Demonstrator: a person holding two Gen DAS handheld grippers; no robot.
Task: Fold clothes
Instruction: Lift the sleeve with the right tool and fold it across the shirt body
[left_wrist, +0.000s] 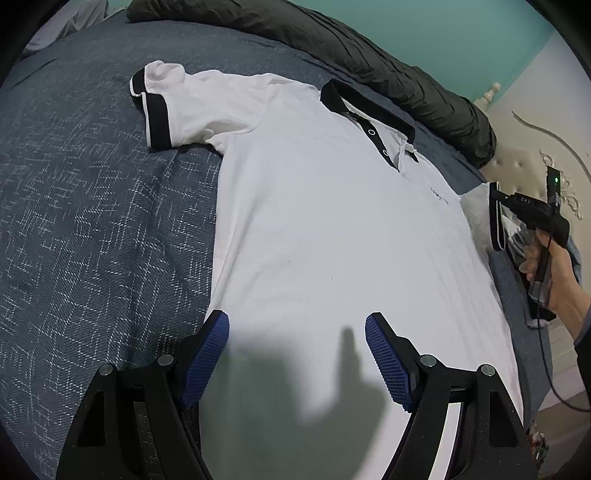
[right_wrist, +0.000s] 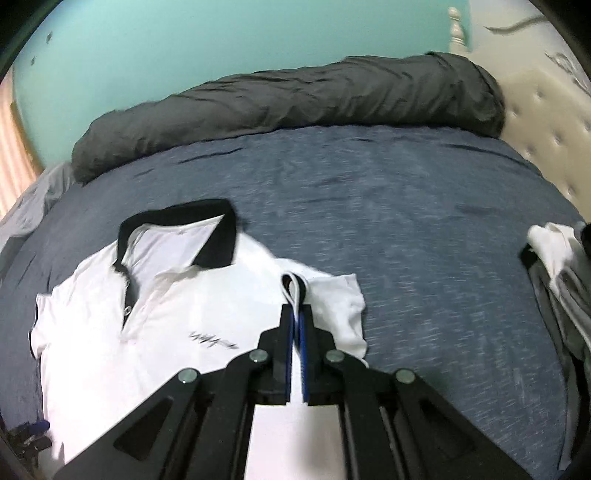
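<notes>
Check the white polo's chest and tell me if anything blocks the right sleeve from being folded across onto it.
Nothing visible does. The right tool is shut on the sleeve cuff, and the polo shirt lies flat with a bare chest. The left tool hangs open above the hem, off the sleeve's likely path.

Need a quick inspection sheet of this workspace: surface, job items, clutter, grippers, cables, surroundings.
Surface: bed with blue-grey cover, rumpled.
Job's things: white polo shirt lying front up, black collar; one sleeve spread flat, the other sleeve's black cuff pinched.
Clutter: rolled dark duvet along far edge; small pile of clothes at bed edge.
Grippers: left gripper open over shirt hem; right gripper shut on cuff.
Cables: black cable hanging from right gripper.
Surroundings: teal wall, tufted cream headboard.
</notes>
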